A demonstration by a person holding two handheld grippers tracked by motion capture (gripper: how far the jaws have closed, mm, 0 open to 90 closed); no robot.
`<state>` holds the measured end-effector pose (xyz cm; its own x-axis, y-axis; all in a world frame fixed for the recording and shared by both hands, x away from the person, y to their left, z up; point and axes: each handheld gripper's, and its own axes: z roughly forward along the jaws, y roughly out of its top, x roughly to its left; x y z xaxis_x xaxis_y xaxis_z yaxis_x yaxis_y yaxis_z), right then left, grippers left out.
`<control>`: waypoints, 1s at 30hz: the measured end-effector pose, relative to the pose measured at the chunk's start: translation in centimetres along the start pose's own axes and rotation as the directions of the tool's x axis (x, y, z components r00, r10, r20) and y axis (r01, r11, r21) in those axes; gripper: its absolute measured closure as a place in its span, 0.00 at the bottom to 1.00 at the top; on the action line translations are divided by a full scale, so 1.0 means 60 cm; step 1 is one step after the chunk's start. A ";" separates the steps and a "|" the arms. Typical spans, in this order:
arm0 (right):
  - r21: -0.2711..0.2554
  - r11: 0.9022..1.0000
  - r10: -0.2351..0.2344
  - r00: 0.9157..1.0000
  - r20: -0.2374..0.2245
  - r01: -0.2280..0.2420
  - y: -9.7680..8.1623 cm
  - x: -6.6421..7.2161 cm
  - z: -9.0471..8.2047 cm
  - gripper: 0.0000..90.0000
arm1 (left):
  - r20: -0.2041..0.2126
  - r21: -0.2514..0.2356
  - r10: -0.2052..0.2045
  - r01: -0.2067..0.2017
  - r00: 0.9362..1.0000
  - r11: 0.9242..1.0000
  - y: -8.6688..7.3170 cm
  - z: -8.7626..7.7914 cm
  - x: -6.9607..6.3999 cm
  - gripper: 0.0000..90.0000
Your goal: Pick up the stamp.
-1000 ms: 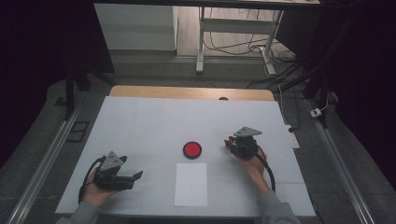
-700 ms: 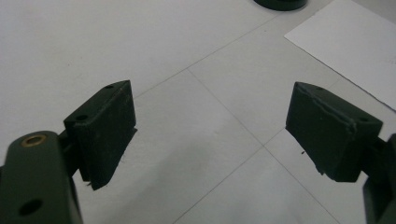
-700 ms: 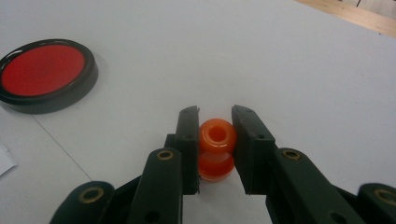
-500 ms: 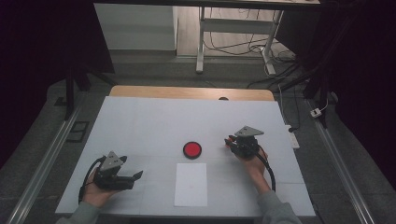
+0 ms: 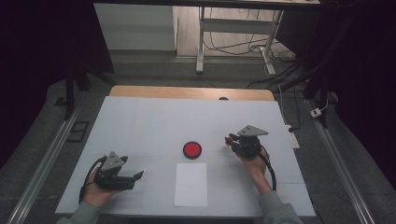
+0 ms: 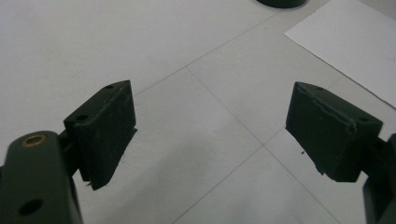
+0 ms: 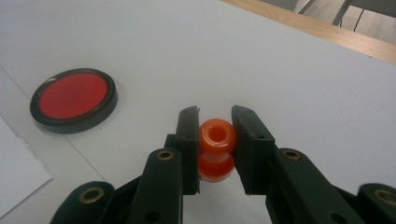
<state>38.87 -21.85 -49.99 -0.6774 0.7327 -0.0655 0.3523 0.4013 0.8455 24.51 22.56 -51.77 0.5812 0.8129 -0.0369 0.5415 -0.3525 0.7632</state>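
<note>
Between right gripper [image 7: 215, 135] jaws, clamped: unmarked orange bead [image 7: 216, 148]; left gripper [image 6: 210, 135] jaws apart.

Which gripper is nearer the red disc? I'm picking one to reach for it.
Right. The right gripper, shut on an orange bead, is just right of the red disc. The left gripper, open, sits farther off, nearer the person and to the disc's left.

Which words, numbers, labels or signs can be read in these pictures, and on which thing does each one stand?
None: no readable text in any view.
The white paper sheet is blank.
The red disc with a black rim has a plain face.
The orange piece held in the right tongs carries no mark.
The left tongs show no brand or number.
</note>
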 end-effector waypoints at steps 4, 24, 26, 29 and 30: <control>-0.005 1.000 0.003 1.000 -0.010 -0.003 0.002 0.001 -0.005 0.80 | -0.001 0.001 0.001 -0.001 1.000 1.000 0.000 0.001 0.000 0.18; -0.083 0.996 0.010 0.994 -0.105 -0.019 0.021 0.028 -0.041 0.80 | -0.001 0.006 0.006 -0.006 1.000 1.000 0.000 0.004 -0.002 0.18; -0.090 0.996 0.011 0.992 -0.126 -0.023 0.022 0.033 -0.045 0.80 | -0.001 0.007 0.007 -0.007 1.000 1.000 0.000 0.005 -0.002 0.18; -0.088 0.996 0.012 0.990 -0.138 -0.024 0.023 0.036 -0.050 0.80 | -0.001 0.007 0.007 -0.007 1.000 1.000 -0.001 0.005 -0.002 0.18; -0.094 0.995 0.010 0.989 -0.148 -0.024 0.023 0.039 -0.054 0.80 | -0.001 0.007 0.007 -0.007 1.000 1.000 0.000 0.005 -0.002 0.18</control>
<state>35.68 -21.35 -47.23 -0.7623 0.6468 0.0219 0.3060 0.3304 0.8928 24.63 22.34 -51.99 0.5844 0.8108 -0.0309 0.5419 -0.3617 0.7586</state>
